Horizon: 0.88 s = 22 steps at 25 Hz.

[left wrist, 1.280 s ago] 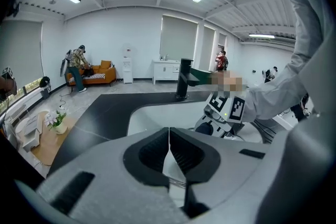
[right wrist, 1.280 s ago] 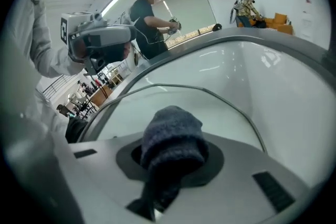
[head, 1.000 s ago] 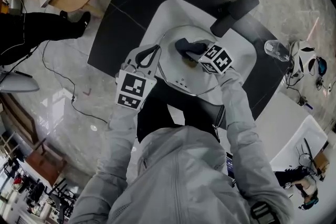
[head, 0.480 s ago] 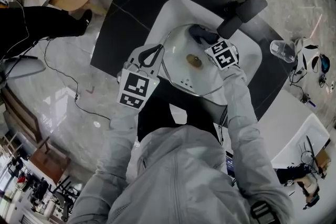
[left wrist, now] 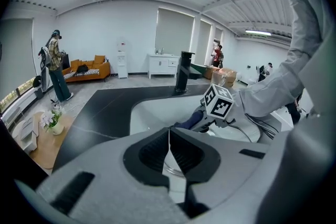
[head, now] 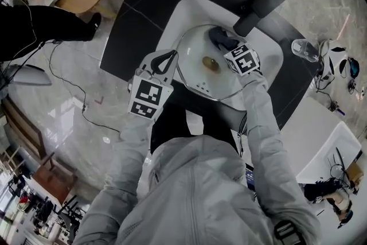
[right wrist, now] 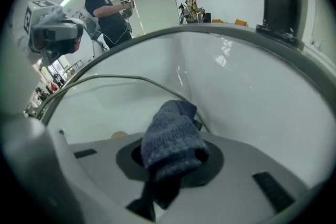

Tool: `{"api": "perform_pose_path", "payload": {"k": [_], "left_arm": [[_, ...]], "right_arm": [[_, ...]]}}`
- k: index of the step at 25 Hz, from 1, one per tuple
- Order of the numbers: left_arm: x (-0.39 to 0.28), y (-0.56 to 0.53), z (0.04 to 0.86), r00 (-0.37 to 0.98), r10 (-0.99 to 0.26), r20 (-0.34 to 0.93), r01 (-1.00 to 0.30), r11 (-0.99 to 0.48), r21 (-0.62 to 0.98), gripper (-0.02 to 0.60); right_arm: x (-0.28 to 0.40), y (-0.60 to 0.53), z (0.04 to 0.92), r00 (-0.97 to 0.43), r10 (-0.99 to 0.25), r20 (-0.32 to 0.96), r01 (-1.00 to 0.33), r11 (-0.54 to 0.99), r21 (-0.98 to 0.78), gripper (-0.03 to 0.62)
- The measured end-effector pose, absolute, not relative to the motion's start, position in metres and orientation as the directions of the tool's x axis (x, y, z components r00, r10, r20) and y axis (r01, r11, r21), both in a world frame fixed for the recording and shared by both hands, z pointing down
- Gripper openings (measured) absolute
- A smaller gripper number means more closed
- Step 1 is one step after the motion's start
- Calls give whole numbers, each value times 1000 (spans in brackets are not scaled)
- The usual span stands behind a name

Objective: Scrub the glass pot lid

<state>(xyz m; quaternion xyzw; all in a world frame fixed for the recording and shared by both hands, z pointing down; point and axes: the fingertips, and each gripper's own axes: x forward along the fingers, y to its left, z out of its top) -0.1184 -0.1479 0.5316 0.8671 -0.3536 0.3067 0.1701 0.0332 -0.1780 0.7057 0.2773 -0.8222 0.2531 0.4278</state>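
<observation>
At a white sink (head: 170,15) set into a black countertop (head: 135,4), a person in grey sleeves is working on the glass pot lid (head: 198,78), which is lying inside the basin below the black faucet (head: 257,10). The left gripper (head: 170,58) is pinching the lid's near-left rim, its jaws drawn almost together on the thin edge. The right gripper (right wrist: 170,165) is clamping a dark blue cloth (right wrist: 171,145), which is bunching out between its jaws. Seen from the head view, the cloth is pressing against the far side of the lid, beyond the brass-coloured knob (head: 210,63) at its centre and near the basin's back wall. A clear glass (head: 302,51) is lying on the countertop to the right.
</observation>
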Motion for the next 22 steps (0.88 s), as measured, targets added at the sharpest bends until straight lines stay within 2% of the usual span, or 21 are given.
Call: {"api": "perform_pose_path", "payload": {"k": [9,22], "left_arm": [[-91,-136,514,593,-521,615,-697,-714,67,28],[-76,-113,496,583,-576,573,-717,-696,29,28]], "right_arm": [[20,-120,687,-552,-113,826,-616,723,-313,84],[1,-55,646,-637,138,758,-414,768,-488,84]]}}
